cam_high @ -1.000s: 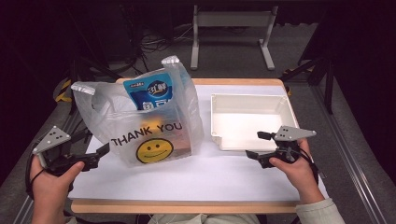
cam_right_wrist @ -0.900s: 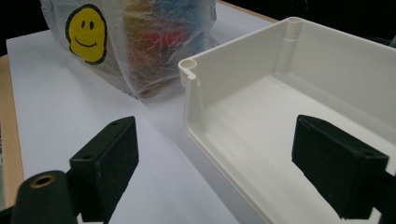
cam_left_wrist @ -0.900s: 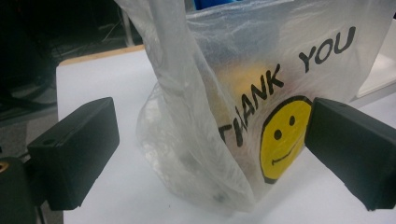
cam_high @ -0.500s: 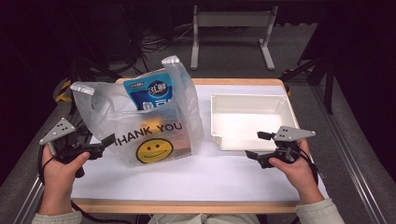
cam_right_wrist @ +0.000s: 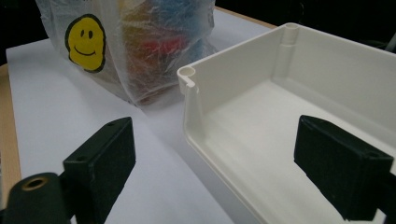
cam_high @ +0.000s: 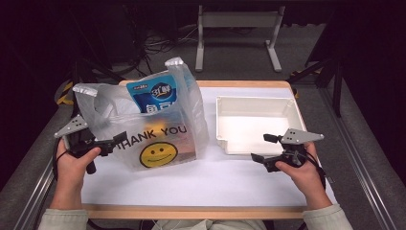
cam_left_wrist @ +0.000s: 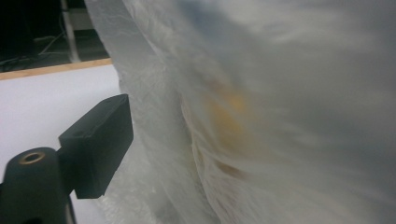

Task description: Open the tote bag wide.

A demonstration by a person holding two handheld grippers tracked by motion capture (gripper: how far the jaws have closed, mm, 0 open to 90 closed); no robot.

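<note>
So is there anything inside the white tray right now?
No, the white tray sits bare inside, its floor showing plain white beside the plastic bag.

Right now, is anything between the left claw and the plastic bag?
Nothing visible. The left claw is right at the near-left side of the plastic bag, one black jaw beside the film; whether it is gripped cannot be told. The white tray sits apart, at the right.

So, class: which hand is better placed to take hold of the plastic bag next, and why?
Left. The left tool is at the plastic bag, its jaws closing on the film. The right tool hangs open by the white tray, apart from the bag.
</note>
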